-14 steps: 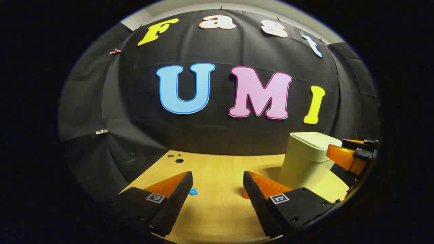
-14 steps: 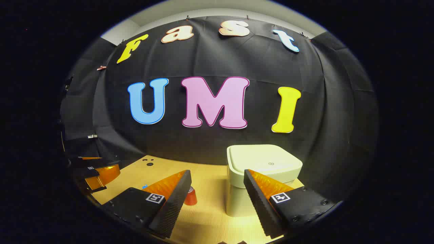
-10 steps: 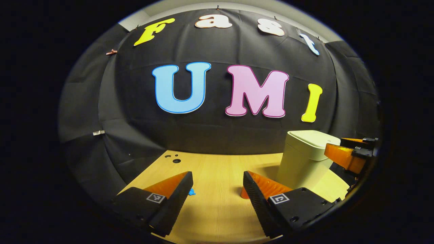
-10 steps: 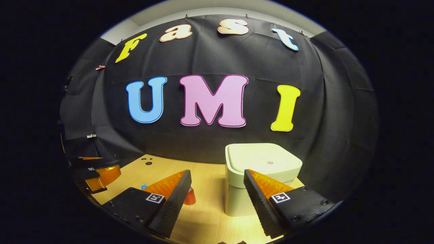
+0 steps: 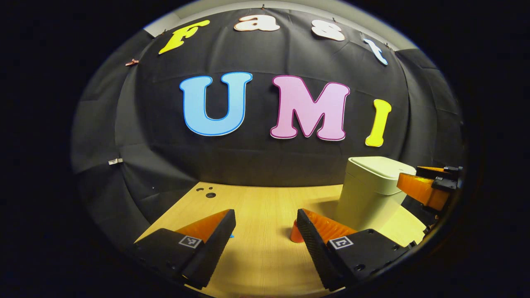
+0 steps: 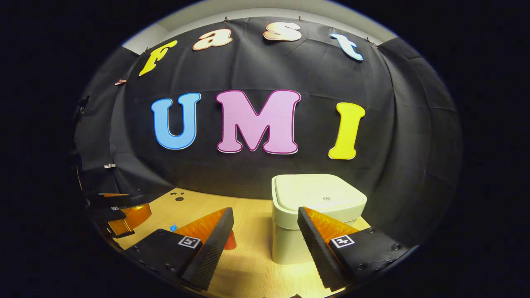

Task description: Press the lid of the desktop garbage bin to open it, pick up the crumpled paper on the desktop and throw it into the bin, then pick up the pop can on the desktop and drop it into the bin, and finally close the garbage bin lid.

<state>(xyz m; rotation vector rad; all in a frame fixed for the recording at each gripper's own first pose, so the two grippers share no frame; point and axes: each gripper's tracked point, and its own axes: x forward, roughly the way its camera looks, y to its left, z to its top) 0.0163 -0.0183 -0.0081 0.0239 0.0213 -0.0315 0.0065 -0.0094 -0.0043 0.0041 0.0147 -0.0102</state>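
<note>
A light wooden desktop (image 5: 256, 207) sits in front of a black cloth wall. In the left gripper view, the left gripper (image 5: 265, 231) is at 6 o'clock, its two fingers spread wide apart with nothing between them. A cream-white garbage bin (image 5: 368, 194) stands upright at about 4 o'clock, its lid (image 5: 383, 165) down flat, so the inside cannot be seen. An orange pop can (image 5: 295, 234) stands on the desktop just beside the gripper's own right finger, partly hidden by it. A speck of blue crumpled paper (image 5: 231, 236) peeks out at the edge of the other finger.

In the right gripper view, the right gripper (image 6: 265, 231) is at 6 o'clock, its fingers also wide apart and holding nothing. The bin (image 6: 314, 219) stands close ahead at about 5 o'clock, lid (image 6: 316, 194) closed. The pop can (image 6: 230, 241) is half hidden behind one finger; the paper (image 6: 173, 227) lies at 8 o'clock on the desktop (image 6: 248, 265), near the other gripper.
</note>
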